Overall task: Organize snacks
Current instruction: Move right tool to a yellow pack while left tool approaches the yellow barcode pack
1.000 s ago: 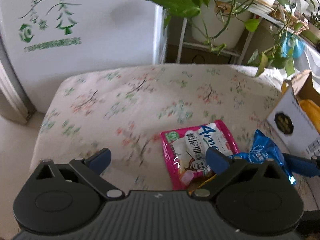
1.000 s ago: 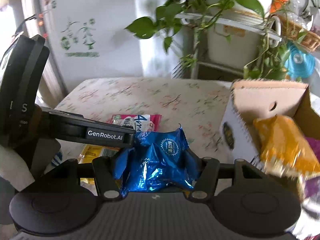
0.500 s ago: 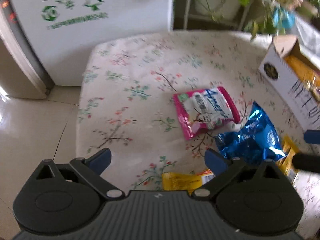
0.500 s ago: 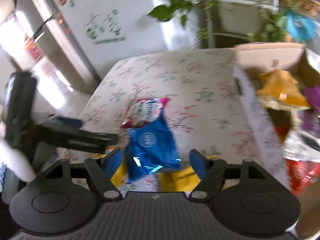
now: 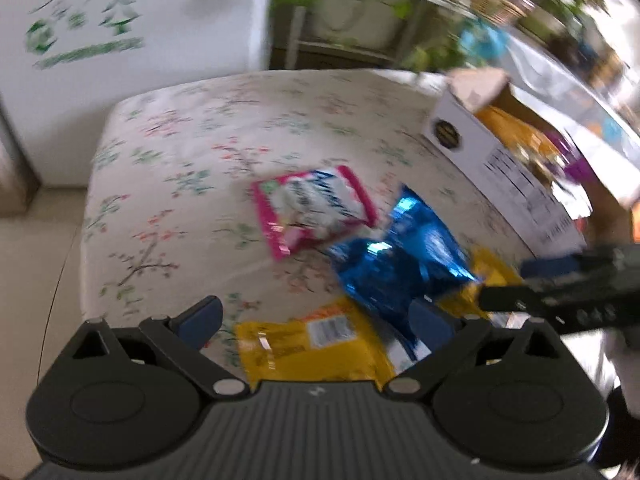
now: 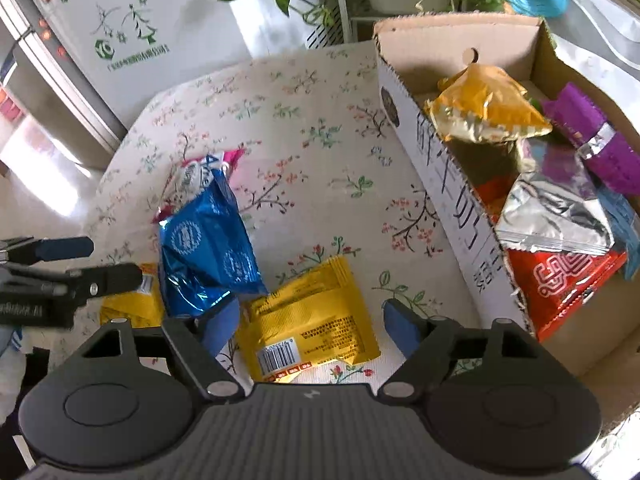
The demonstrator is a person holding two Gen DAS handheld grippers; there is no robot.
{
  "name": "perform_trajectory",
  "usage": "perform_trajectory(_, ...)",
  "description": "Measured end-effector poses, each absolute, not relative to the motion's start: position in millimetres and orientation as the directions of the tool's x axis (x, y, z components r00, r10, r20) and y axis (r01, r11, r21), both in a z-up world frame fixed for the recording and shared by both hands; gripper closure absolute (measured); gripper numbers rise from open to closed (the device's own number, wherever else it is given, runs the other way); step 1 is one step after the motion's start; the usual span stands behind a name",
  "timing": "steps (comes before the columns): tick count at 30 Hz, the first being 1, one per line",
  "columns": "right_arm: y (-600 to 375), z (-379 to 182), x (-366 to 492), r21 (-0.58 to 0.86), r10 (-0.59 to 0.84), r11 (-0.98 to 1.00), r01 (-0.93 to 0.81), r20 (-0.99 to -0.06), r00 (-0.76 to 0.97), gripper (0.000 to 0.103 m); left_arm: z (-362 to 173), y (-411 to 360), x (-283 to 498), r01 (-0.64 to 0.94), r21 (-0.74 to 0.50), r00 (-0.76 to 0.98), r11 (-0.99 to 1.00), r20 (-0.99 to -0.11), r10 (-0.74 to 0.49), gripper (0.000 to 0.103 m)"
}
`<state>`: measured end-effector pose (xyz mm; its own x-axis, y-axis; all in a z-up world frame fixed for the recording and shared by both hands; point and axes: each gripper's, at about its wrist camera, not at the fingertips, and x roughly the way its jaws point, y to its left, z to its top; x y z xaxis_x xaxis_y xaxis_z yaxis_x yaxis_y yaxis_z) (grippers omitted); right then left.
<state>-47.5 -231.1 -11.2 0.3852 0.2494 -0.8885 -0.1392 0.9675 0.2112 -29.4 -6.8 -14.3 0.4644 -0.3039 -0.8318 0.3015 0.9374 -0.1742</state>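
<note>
Hovering over the floral worktop [image 6: 320, 128], right gripper [image 6: 312, 320] fingers spread above a yellow packet [image 6: 312, 320]; left gripper [image 5: 316, 316] spread too. Blue bag [image 6: 208, 248] lies beside; cardboard box [image 6: 452, 200] holds snacks.

I read few markings. The flat yellow foil snack packet [image 6: 310, 312] on the floral tablecloth carries a barcode label; its digits are too small for me to read. The white cardboard box [image 6: 452, 208] bears large grey Chinese characters along its side wall. The white appliance panel [image 6: 132, 32] shows a green tree logo above illegible green lettering.
</note>
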Motion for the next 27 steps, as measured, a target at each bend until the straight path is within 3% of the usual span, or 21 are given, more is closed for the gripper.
perform_trajectory(5,-226.0,-22.1,-44.5,0.195,0.239,0.969,-0.152,-0.901,0.363,0.015,-25.2,-21.3,-39.0,0.382,-0.139,0.425,0.914,-0.852,-0.307,0.004)
perform_trajectory(9,-214.4,-26.1,-42.6,0.162,0.226,0.967,-0.195,-0.9,0.371,0.007,-34.6,-28.9,-42.8,0.407,-0.096,0.415,0.909,-0.867,-0.277,0.004)
perform_trajectory(20,-207.1,-33.7,-44.0,0.075,0.169,0.966,-0.247,-0.906,0.387,0.001,-43.1,-26.5,-42.8,0.402,-0.009,0.461,0.916,-0.862,-0.211,0.001)
perform_trajectory(23,-206.1,-33.8,-45.2,0.054,0.161,0.963,-0.266,-0.903,0.399,0.005,-43.0,-21.9,-42.2,0.379,-0.014,0.473,0.925,-0.857,-0.207,0.002)
perform_trajectory(27,-209.0,-29.3,-46.8,0.056,0.176,0.957,-0.286,-0.894,0.413,0.018,-40.9,-15.6,-41.2,0.359,-0.015,0.487,0.933,-0.85,-0.201,0.011)
